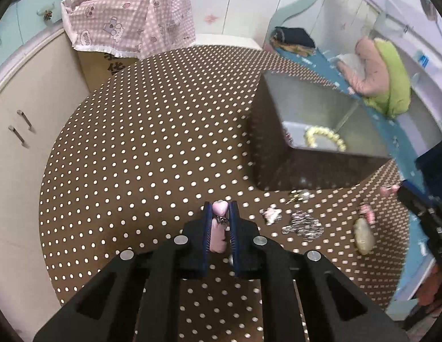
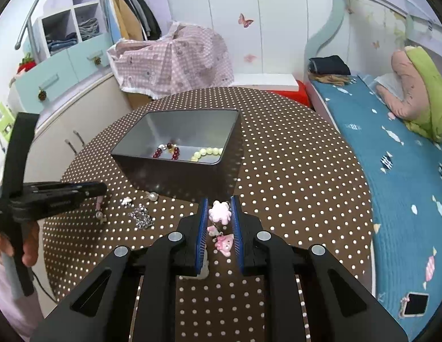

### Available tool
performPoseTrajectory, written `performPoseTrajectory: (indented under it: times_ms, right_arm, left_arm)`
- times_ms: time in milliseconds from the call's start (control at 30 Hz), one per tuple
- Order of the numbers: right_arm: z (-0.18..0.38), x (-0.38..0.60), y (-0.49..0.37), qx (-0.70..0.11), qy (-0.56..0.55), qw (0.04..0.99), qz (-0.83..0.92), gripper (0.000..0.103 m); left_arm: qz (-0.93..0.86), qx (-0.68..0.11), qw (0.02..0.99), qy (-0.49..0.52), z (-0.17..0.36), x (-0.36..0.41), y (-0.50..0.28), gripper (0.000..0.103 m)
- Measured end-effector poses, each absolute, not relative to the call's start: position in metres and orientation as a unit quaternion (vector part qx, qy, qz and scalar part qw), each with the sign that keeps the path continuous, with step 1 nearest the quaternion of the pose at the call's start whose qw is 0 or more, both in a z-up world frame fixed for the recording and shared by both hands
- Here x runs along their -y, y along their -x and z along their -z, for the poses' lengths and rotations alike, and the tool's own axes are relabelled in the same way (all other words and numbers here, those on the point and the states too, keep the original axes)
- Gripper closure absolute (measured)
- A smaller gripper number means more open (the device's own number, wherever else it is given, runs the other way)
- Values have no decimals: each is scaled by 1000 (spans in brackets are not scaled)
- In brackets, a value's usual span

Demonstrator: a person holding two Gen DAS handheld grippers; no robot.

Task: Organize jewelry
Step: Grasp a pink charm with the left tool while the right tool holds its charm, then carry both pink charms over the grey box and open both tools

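My left gripper [image 1: 220, 206] is shut on a pink heart charm [image 1: 220, 207] that hangs between its blue pads above the dotted table. My right gripper [image 2: 219, 203] is shut on a pink flower charm [image 2: 219, 213] with small pink figures dangling below. The metal box [image 2: 175, 168] stands open on the table ahead, holding a dark red bead bracelet [image 2: 167, 151] and a pale yellow bead bracelet [image 2: 206, 153], the latter also showing in the left wrist view [image 1: 325, 138]. Loose jewelry lies on the table: a rhinestone piece [image 1: 303, 225], a small bow [image 1: 272, 213], a beige stone [image 1: 363, 236].
The round brown dotted table [image 2: 292, 171] stands beside a bed with a blue cover [image 2: 392, 171] on the right. A cabinet [image 1: 27, 131] and a cloth-covered box [image 2: 172, 59] lie to the left and behind. A phone [image 2: 416, 303] lies on the bed.
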State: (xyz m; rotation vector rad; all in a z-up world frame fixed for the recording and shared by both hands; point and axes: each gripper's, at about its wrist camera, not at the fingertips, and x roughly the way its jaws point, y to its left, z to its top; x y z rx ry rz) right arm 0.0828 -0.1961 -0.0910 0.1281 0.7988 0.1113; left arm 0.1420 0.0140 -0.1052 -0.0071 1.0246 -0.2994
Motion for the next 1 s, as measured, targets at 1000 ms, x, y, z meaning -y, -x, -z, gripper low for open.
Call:
performPoseTrajectory:
  times_ms: [1000]
  right_arm:
    - [16,185,-83,-321,-53,943,-71,86]
  left_arm:
    - [216,-398,891,11,-1,3,-128,92]
